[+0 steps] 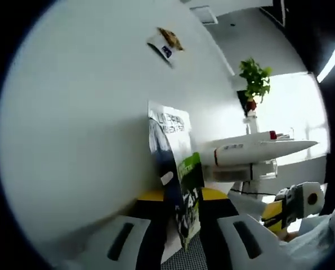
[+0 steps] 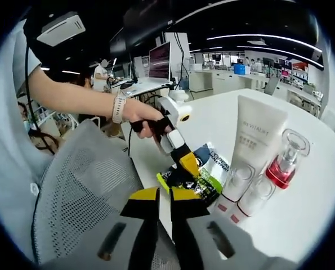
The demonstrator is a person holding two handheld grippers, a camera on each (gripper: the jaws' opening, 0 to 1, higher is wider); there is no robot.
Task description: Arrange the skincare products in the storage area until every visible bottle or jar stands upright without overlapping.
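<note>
- White table in an office carries two tubes, one red pump bottle and one sachet.
- Left gripper clamps the sachet's edge.
- Right gripper is closed, empty, its tips hiding the sachet's near corner.

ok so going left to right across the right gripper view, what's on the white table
left tool holding the dark and green sachet → white tube standing cap down → clear bottle with red liquid, all on the white table
</note>
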